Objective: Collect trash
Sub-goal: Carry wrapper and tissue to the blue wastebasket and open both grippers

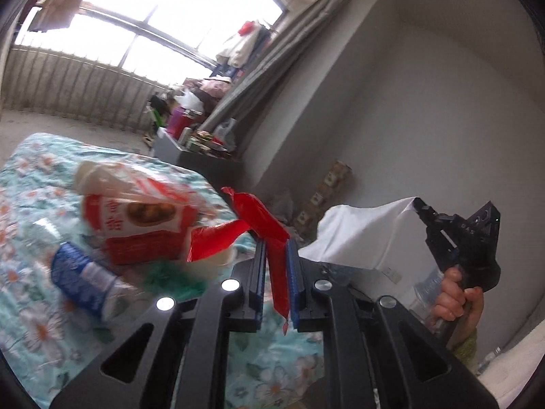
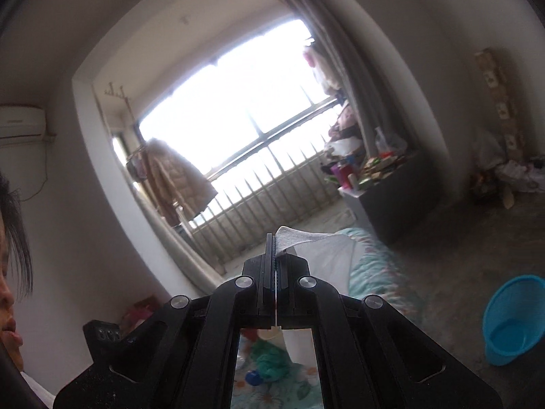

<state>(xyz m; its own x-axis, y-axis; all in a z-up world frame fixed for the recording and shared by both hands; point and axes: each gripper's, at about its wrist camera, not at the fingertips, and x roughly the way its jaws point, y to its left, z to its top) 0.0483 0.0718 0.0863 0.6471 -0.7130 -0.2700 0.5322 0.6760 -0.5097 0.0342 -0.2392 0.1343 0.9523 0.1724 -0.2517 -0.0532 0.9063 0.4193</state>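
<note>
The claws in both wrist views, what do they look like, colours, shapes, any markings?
Both are matte black, with angular linkage arms joined by round silver pivot caps. The left claw has blue ribbed pads inside its fingers. Seen from the left wrist view, the right claw has a black angular body with faint lettering and a small green light. The hand gripping its handle is bare, with a green-yellow knit cuff.

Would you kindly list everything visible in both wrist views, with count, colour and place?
red wrapper: one, red, clamped in the left gripper
white bag: one, white, held up by the right gripper
snack packet: one, red and white, on the bedspread
bottle: one, blue label, lying on the bedspread
bedspread: one, turquoise floral
basin: one, blue, on the floor
left gripper: black, shut
right gripper: black, shut
</note>
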